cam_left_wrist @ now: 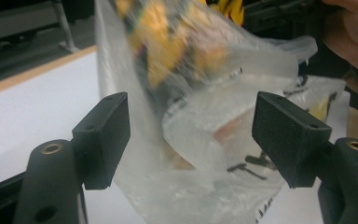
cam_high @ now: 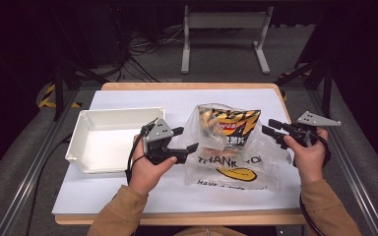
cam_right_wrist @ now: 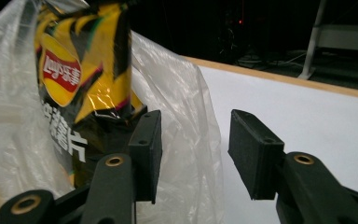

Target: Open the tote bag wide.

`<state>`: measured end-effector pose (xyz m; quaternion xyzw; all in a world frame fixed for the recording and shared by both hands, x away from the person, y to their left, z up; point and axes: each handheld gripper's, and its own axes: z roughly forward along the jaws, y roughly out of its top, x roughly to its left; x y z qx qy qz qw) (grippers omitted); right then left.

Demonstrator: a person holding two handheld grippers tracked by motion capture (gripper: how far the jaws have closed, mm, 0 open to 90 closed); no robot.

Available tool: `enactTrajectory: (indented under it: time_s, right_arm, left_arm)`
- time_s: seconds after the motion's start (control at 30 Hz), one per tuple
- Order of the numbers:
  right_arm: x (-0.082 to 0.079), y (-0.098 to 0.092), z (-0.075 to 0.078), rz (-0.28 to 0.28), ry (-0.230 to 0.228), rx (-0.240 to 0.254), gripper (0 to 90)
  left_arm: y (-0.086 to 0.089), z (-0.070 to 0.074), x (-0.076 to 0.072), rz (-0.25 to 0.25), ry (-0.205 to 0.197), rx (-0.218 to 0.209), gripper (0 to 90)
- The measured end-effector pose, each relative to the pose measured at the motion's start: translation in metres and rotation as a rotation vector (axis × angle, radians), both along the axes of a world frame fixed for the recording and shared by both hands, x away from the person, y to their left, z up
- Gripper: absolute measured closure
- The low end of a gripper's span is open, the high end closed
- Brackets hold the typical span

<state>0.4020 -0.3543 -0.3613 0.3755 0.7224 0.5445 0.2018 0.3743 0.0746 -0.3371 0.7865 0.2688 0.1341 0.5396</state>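
A black and yellow chips bag [cam_high: 229, 125] stands upright inside a clear plastic bag [cam_high: 236, 172] printed with "THANK YOU" and a yellow smile, at the middle of the table. My left gripper [cam_high: 186, 139] hovers at the plastic bag's left side, jaws open. In the left gripper view, crumpled plastic [cam_left_wrist: 205, 121] and the blurred chips bag [cam_left_wrist: 168, 51] lie beyond the gap of the left gripper [cam_left_wrist: 193, 135], and the pads do not press on them. My right gripper [cam_high: 269, 127] sits at the bag's right edge, open. In the right gripper view, a plastic fold [cam_right_wrist: 177, 84] and the chips bag [cam_right_wrist: 84, 70] rise just beyond the right gripper [cam_right_wrist: 193, 149].
A white rectangular tray [cam_high: 86, 120] stands at the left of the table, beside my left hand. The table is covered by a white sheet [cam_high: 128, 191] with a wooden edge. A metal stand [cam_high: 224, 22] and cables are on the floor behind.
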Motion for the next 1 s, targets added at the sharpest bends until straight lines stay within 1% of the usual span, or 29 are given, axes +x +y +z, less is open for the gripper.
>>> enactTrajectory:
  time_s: [0.07,0.13,0.2,0.23,0.27,0.3,0.33,0.37,0.43,0.47,0.5,0.57,0.6,0.63,0.67,0.7,0.77,0.8,0.87,0.9,0.93,1.0]
  right_arm:
    - [-0.006,-0.001,0.008,0.003,-0.028,0.006,53.5]
    - [-0.009,-0.001,0.011,0.004,-0.042,0.009,53.3]
    - [-0.011,-0.001,0.014,-0.001,-0.058,0.007,53.4]
    - [-0.011,-0.001,0.014,-0.001,-0.058,0.007,53.4]
    - [-0.013,-0.001,0.015,-0.007,-0.068,-0.012,53.4]
    - [-0.013,-0.001,0.015,-0.008,-0.070,-0.013,53.6]
    - [-0.014,-0.001,0.016,-0.010,-0.072,-0.011,53.9]
    - [-0.014,-0.001,0.016,-0.008,-0.073,-0.007,53.9]
    - [-0.015,-0.002,0.017,-0.008,-0.075,-0.008,53.9]
    - [-0.016,-0.003,0.018,-0.014,-0.080,-0.009,54.2]
    - [-0.017,-0.003,0.019,-0.015,-0.084,-0.007,54.3]
    - [-0.019,-0.004,0.021,-0.015,-0.089,-0.004,54.3]
    - [-0.019,-0.004,0.021,-0.016,-0.091,-0.002,54.3]
    - [-0.019,-0.004,0.021,-0.016,-0.091,-0.002,54.3]
    - [-0.020,-0.005,0.022,-0.015,-0.096,0.000,54.3]
    - [-0.021,-0.005,0.023,-0.015,-0.097,0.001,54.3]
    - [-0.022,-0.005,0.025,-0.015,-0.102,0.005,54.6]
    - [-0.023,-0.006,0.025,-0.015,-0.106,0.002,54.7]
    - [-0.023,-0.006,0.026,-0.015,-0.107,0.006,54.9]
    - [-0.024,-0.006,0.026,-0.015,-0.107,0.007,55.1]
    - [-0.024,-0.007,0.026,-0.014,-0.110,0.009,55.1]
    - [-0.024,-0.007,0.027,-0.016,-0.110,0.010,55.1]
  left_arm:
    - [0.000,0.005,0.008,0.021,0.003,-0.016,27.8]
    - [0.000,0.009,0.014,0.039,0.005,-0.017,27.3]
    - [-0.001,0.012,0.021,0.043,0.012,-0.024,27.3]
    - [-0.001,0.012,0.021,0.043,0.012,-0.024,27.4]
    - [-0.004,0.014,0.027,0.050,0.011,-0.023,28.0]
    - [-0.006,0.014,0.031,0.047,0.012,-0.015,29.1]
    - [-0.008,0.014,0.034,0.052,0.013,-0.013,30.8]
    - [-0.008,0.014,0.034,0.052,0.013,-0.013,31.9]
    - [-0.011,0.012,0.040,0.057,0.016,-0.005,32.9]
    - [-0.012,0.011,0.042,0.055,0.017,-0.003,35.2]
    - [-0.014,0.008,0.048,0.058,0.026,-0.002,36.3]
    - [-0.015,0.006,0.052,0.057,0.037,0.002,38.9]
    - [-0.015,0.004,0.054,0.054,0.046,0.001,40.9]
    - [-0.015,0.004,0.054,0.054,0.046,0.001,43.8]
    - [-0.015,0.002,0.056,0.051,0.053,0.002,43.8]
    - [-0.016,0.001,0.057,0.042,0.067,0.004,50.0]
    - [-0.017,-0.001,0.059,0.034,0.080,0.008,61.9]
    - [-0.018,-0.001,0.059,0.031,0.081,0.009,68.3]
    - [-0.017,0.000,0.060,0.023,0.075,0.016,78.1]
    - [-0.017,0.000,0.059,0.028,0.074,0.011,82.2]
    - [-0.016,0.002,0.059,0.030,0.067,0.015,85.7]
    - [-0.015,0.004,0.059,0.039,0.061,0.008,88.6]
